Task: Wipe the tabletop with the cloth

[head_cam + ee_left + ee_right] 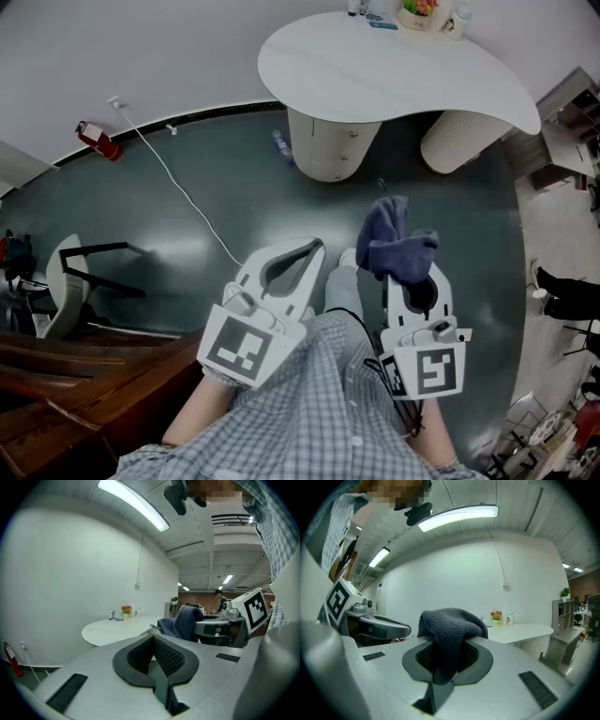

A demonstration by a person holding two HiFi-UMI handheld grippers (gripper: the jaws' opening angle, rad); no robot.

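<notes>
The white curved tabletop (394, 70) stands ahead of me on two pale pedestals; it also shows as the tabletop (117, 630) in the left gripper view and as the tabletop (525, 631) in the right gripper view. A dark blue cloth (394, 246) bunches up out of my right gripper (398, 274), which is shut on it. Both grippers hang over the floor, short of the table. My left gripper (316, 247) is shut with nothing in it. In the right gripper view the cloth (447, 625) drapes over the jaws of the right gripper (440, 660). The left gripper (153, 637) sees the cloth (185, 623) to its right.
Small bottles and a flower pot (419, 11) sit at the table's far edge. A white cable (178, 192) runs across the dark green floor from a red fire extinguisher (98, 141). A chair (70, 281) and wooden furniture (75, 366) stand at the left. Shelving lies right.
</notes>
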